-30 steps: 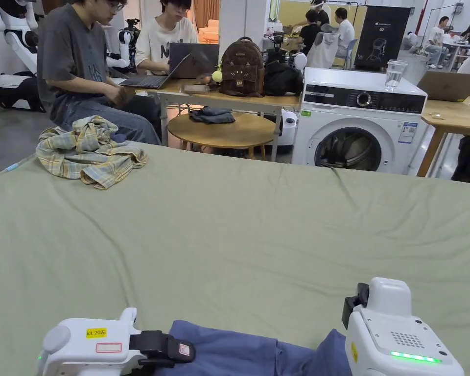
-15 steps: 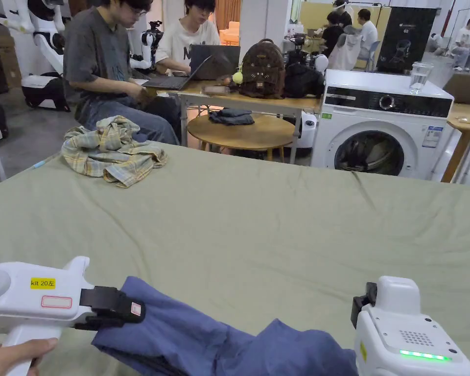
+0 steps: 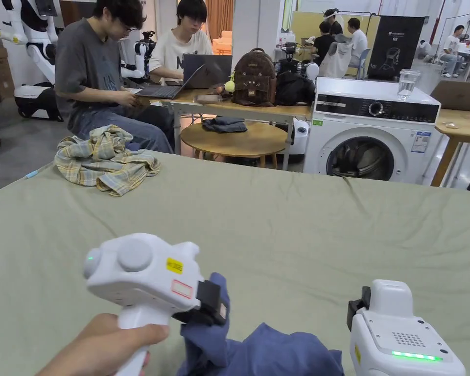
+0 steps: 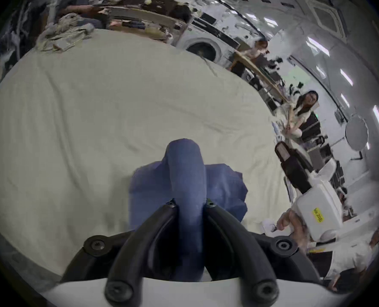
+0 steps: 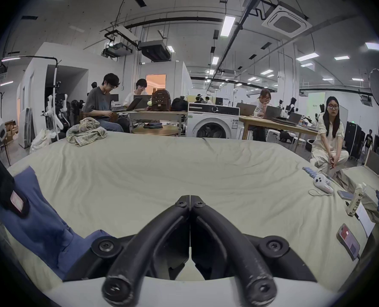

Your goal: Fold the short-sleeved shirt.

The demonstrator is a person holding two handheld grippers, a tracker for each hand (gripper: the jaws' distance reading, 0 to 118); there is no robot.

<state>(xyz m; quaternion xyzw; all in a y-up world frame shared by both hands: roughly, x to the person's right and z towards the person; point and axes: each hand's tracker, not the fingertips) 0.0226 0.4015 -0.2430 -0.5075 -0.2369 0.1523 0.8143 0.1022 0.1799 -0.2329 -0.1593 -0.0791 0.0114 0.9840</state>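
Head view, lower centre: blue shirt (image 3: 273, 350), soft, light and limp, bunched on the green sheet (image 3: 278, 230); best pinched at a hem or sleeve edge. Left gripper (image 4: 189, 203) has its jaws clamped on a blue fold. Right gripper (image 5: 190, 202), lower centre of its view, is closed and empty.

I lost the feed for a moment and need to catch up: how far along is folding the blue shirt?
Early. Done: nothing reads as a finished fold; the blue shirt lies bunched at the near edge of the green sheet. In hand: the left gripper is shut on a bunch of it and holds it up; the right gripper is shut with nothing between its jaws. Left: spreading it flat and every fold.
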